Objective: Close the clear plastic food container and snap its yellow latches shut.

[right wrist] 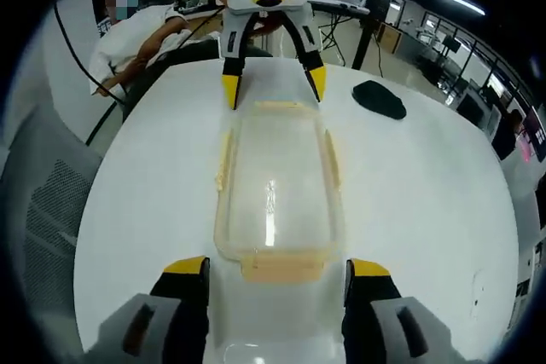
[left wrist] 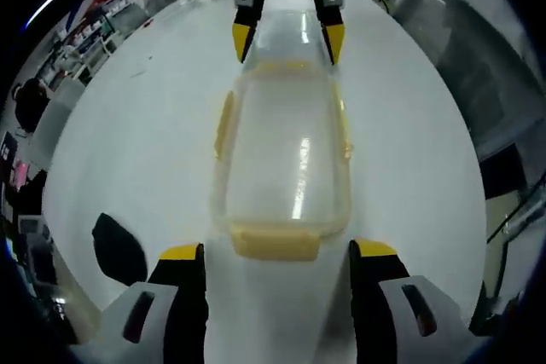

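The clear plastic container (left wrist: 286, 159) lies lengthwise on the white table (left wrist: 145, 125) with its lid on. Yellow latches run along both long sides (left wrist: 224, 121) and both ends; the near end latch (left wrist: 275, 243) sticks out towards me. My left gripper (left wrist: 277, 251) is open, its yellow-tipped jaws on either side of that end latch. My right gripper (left wrist: 288, 40) stands open at the opposite end. From the right gripper view, the container (right wrist: 273, 193) lies between my right gripper (right wrist: 277, 267), open around its near end latch (right wrist: 281, 268), and the left gripper (right wrist: 274, 85) at the far end.
A flat black object (right wrist: 380, 100) lies on the table beside the left gripper, also seen as the black object (left wrist: 118, 249). A grey chair (right wrist: 43, 193) stands at the table edge. A person in white (right wrist: 145, 31) sits beyond the table.
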`<state>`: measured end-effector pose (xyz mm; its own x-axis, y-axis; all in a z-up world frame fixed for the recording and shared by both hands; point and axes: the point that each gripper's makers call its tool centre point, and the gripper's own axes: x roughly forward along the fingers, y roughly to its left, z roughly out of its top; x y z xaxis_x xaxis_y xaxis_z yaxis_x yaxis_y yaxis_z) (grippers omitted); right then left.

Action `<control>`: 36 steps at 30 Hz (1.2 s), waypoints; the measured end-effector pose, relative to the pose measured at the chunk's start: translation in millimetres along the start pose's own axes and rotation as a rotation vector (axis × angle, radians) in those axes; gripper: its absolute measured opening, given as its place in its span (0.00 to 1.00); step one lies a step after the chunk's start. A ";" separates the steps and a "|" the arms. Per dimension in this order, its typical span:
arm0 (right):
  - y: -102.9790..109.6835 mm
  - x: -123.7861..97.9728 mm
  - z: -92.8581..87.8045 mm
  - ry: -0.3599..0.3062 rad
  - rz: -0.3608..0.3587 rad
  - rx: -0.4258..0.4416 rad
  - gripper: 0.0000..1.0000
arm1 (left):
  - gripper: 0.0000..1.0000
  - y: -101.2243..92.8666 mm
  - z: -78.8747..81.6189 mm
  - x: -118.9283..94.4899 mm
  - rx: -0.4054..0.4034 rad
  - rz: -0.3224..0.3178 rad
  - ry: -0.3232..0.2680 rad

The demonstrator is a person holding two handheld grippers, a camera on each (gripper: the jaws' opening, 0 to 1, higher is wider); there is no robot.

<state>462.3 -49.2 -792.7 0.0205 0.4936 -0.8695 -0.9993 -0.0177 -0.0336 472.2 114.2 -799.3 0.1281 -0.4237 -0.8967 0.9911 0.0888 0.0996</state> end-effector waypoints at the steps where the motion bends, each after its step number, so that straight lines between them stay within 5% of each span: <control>1: 0.5 0.7 0.2 -0.002 0.004 0.003 0.66 | 0.66 0.3 0.5 0.0 0.002 0.000 -0.001; 36: -4.5 11.1 -8.3 0.030 0.036 0.003 0.55 | 0.49 -5.2 9.0 6.8 -0.003 -0.094 -0.026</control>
<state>467.3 -50.9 -806.3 -0.0146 0.4667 -0.8843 -0.9995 -0.0322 -0.0005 468.3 102.8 -802.0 0.0351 -0.4537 -0.8905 0.9986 0.0503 0.0137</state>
